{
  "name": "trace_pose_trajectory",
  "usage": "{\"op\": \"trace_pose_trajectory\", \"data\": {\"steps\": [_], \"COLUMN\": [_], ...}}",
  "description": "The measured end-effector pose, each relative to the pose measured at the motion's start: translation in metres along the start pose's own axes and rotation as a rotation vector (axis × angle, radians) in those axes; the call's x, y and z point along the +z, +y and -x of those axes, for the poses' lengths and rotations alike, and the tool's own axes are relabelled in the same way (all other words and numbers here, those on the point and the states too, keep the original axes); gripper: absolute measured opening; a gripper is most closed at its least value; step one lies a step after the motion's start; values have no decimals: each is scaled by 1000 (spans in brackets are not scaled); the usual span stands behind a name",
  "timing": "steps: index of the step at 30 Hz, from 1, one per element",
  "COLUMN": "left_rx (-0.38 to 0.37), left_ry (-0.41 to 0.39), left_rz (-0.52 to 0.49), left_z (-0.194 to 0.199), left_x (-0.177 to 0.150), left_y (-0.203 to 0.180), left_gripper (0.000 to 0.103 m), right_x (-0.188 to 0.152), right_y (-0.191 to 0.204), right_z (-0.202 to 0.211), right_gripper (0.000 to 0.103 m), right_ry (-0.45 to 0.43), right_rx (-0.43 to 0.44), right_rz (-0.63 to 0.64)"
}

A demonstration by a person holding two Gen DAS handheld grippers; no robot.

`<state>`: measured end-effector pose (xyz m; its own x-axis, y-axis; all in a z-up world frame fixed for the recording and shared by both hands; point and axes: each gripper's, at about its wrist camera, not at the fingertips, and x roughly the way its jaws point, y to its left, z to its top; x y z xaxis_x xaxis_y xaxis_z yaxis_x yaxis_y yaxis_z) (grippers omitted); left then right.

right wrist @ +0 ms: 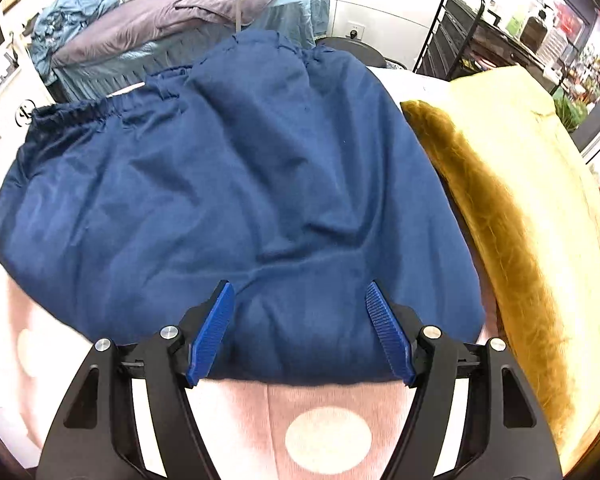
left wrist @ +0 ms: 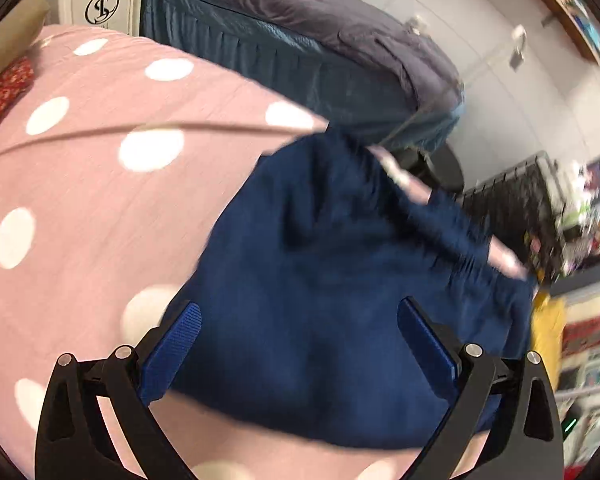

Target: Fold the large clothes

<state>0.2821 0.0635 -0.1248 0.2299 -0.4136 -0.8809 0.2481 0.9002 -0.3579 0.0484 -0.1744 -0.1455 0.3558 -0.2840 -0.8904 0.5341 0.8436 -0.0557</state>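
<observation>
The blue garment (right wrist: pixel 228 184) lies on a pink bed cover (right wrist: pixel 328 440) with white dots. A yellow pillow (right wrist: pixel 512 216) sits just beside it on the right.

The right gripper (right wrist: pixel 300 324) hangs over the near edge of the garment. Its jaws are wide open and hold nothing. The left gripper (left wrist: pixel 300 340) is over the garment too, with its jaws wide open and empty. That view is blurry.

What could go wrong? The cloth is soft and puffy with lots of wrinkles. If the jaws pinch only the top layer, the layer under it may stay behind and the fold will be crooked. If the two grippers grab at uneven spots, the garment may twist. A pull to the right could bump the pillow.

The gathered stretchy band (right wrist: pixel 108 110) is at the far side, so the garment points away from the right gripper. I think its long way runs left to right in the right view.
</observation>
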Motion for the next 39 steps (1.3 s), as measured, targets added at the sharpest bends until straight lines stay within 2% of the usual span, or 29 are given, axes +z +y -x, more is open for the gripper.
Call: {"op": "trace_pose_trajectory", "data": {"steps": [5, 9, 14, 20, 27, 31, 34, 36, 39], "left_rx": [34, 34, 3, -23, 41, 93, 37, -25, -74], "left_ry": [58, 60, 38, 86, 154, 180, 234, 272, 297], "left_rz": [-35, -5, -17, -118, -158, -174, -115, -35, 7], "left_z": [11, 18, 20, -3, -52, -78, -96, -109, -119], "left_x": [-40, -51, -35, -13, 7, 21, 32, 40, 45], "left_y": [30, 48, 46, 23, 18, 19, 33, 46, 54], "left_gripper": [97, 97, 97, 97, 97, 97, 98, 98, 98], "right_x": [-4, 3, 25, 55, 65, 63, 62, 62, 61], "right_y": [-24, -45, -70, -88, -103, -109, -108, -109, -115], "right_z": [6, 9, 10, -13, -53, -78, -92, -102, -112], "right_gripper": [69, 69, 69, 69, 69, 69, 79, 79, 81], "right_ry": [11, 8, -11, 31, 106, 151, 185, 209, 227], "right_rx": [25, 49, 98, 126, 103, 167, 239, 283, 345], "right_rz": [-31, -74, -121, -169, -205, -233, -220, -230, -269]}}
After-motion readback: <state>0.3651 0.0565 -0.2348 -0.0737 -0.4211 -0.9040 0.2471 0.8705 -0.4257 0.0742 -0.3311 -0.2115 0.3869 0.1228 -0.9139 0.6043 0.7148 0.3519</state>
